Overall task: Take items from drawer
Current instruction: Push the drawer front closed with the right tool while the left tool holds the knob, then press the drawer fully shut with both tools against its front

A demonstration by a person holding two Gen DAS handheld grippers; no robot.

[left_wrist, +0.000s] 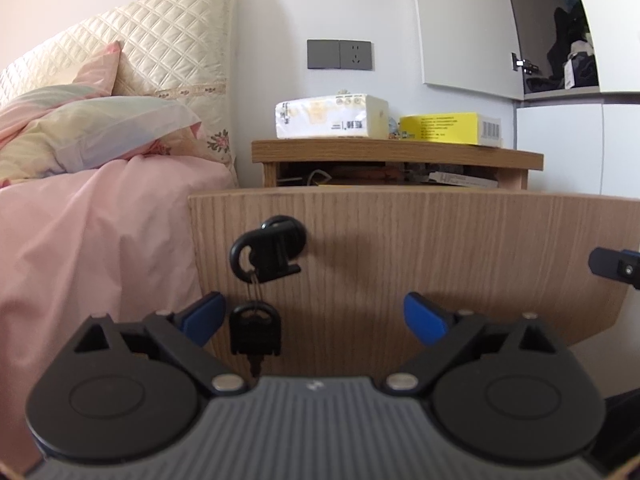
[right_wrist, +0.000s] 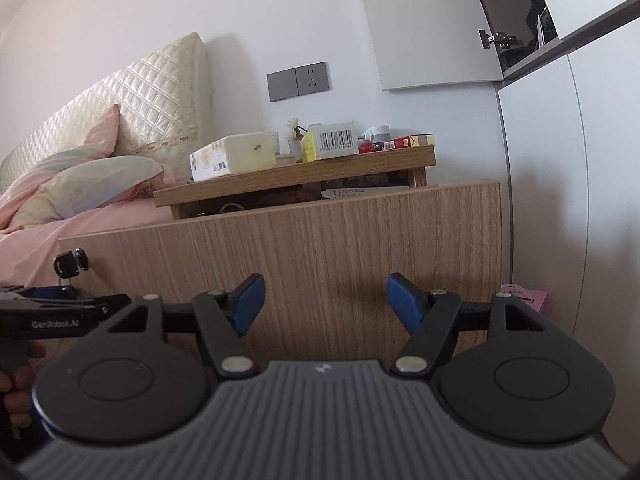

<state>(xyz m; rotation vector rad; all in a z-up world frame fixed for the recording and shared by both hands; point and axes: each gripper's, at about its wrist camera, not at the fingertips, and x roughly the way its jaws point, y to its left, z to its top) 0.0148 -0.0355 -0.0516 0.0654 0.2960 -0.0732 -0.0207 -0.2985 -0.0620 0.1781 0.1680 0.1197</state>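
The wooden drawer front point(left_wrist: 420, 256) of a bedside cabinet stands pulled out toward me, and it fills the right wrist view too as drawer front point(right_wrist: 320, 248). A black key point(left_wrist: 266, 254) sits in its lock with a second key hanging below. Papers and a white cable show dimly in the gap above the drawer. My left gripper point(left_wrist: 314, 318) is open just before the drawer front, empty. My right gripper point(right_wrist: 325, 303) is open as well, facing the same panel further right, with nothing between its fingers.
On the cabinet top point(left_wrist: 396, 150) lie a tissue pack point(left_wrist: 332, 116) and a yellow box point(left_wrist: 450, 128). A bed with pink bedding point(left_wrist: 100, 232) borders the left. White wardrobe doors point(right_wrist: 560, 200) stand to the right. A pink item point(right_wrist: 524, 296) lies on the floor.
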